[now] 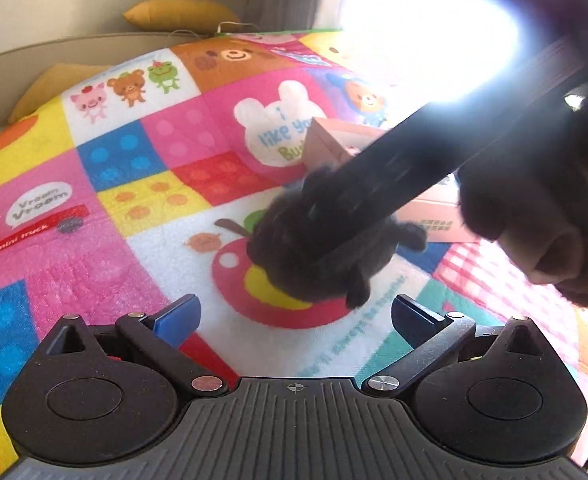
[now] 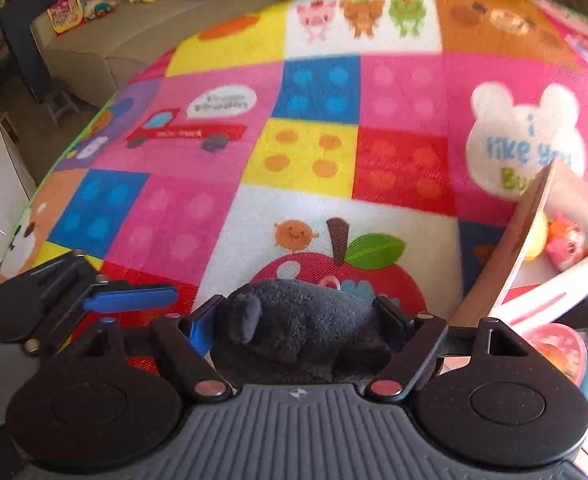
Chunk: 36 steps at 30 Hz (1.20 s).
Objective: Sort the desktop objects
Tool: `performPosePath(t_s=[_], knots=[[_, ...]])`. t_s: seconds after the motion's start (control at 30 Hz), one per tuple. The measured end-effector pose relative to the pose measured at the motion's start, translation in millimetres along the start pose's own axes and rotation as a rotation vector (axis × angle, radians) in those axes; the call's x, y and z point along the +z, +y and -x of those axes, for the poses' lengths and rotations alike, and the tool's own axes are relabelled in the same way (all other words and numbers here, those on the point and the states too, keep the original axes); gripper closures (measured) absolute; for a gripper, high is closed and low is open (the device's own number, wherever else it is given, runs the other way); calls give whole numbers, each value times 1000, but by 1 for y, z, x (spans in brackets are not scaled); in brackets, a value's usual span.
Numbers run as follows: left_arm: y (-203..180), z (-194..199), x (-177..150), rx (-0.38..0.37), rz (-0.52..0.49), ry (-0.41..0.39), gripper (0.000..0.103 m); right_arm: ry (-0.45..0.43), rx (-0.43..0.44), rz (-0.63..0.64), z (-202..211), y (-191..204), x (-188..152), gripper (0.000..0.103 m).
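One dark grey fluffy plush toy is clamped between the wide-set fingers of the right gripper. The left gripper is held open, empty, above the colourful patchwork mat.

Black tongs with blue pads, ribbed grey housing, silver pivot screws.

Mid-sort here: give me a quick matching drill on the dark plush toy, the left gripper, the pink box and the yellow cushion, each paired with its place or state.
Things:
1. dark plush toy
2. left gripper
3. pink box
4. yellow cushion

Places or states:
A. jaws apart, nothing between them
B. on the sofa behind the mat
C. between the right gripper's fingers, over the apple print
D. standing open on the mat, toys inside

Pairs: 1-C, 2-A, 3-D, 4-B
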<state>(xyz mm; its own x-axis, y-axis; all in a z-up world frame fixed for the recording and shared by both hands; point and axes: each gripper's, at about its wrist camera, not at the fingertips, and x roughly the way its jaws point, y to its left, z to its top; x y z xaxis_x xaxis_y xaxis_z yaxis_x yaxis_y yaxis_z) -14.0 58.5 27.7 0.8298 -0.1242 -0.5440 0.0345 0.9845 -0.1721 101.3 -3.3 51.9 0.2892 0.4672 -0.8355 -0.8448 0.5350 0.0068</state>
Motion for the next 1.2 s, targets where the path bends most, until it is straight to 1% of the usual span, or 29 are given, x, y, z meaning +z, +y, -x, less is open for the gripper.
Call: performPosePath(t_s=[0.07,0.17,0.23,0.27,0.33,0.37,0.43,0.53,0.63,0.7,0.8,0.87,0.9,0.93,0.97,1.03,1.07,1.13,1.2], knots=[[-5,-1,1,-15,2,1,0,-77,1,0,29,-3,-2,25],[-11,-3,1,-25,-5,3,0,-186,-27,-60,69,-25,8,25],[-13,-5,2,-36,-1,8,0,-312,-105,-119,101,-53,16,25],[-14,-6,2,-40,1,10,0,-363,-144,-168,112,-71,20,25],[-14,-9,4,-40,8,15,0,-426,-187,-280,126,-109,27,25],[-14,-10,4,-38,14,17,0,-437,-198,-333,127,-128,30,25],[-13,-11,5,-35,27,18,0,-425,-207,-438,116,-160,33,24],[-11,-15,7,-33,51,28,0,-368,-182,-560,80,-195,31,24],[-10,-20,7,-14,59,36,0,-349,-165,-614,43,-210,27,21],[-10,-22,8,-7,59,36,0,-331,-177,-637,27,-216,25,20],[-9,-27,9,-12,67,37,0,-329,-176,-620,25,-216,17,20],[-11,-32,10,-18,70,42,0,-327,-213,-579,31,-214,11,20],[-13,-34,11,-22,70,43,0,-312,-244,-559,33,-212,10,20],[-15,-35,11,-29,68,44,0,-277,-294,-533,33,-211,9,20],[-17,-36,12,-37,65,44,0,-251,-316,-514,33,-211,6,20],[-22,-37,12,-50,54,44,0,-231,-286,-505,36,-213,-6,20],[-24,-38,11,-53,47,45,0,-222,-294,-505,39,-213,-11,20],[-28,-38,11,-53,37,48,0,-218,-333,-490,45,-209,-20,20],[-30,-38,11,-54,32,47,0,-189,-372,-490,46,-209,-28,20]])
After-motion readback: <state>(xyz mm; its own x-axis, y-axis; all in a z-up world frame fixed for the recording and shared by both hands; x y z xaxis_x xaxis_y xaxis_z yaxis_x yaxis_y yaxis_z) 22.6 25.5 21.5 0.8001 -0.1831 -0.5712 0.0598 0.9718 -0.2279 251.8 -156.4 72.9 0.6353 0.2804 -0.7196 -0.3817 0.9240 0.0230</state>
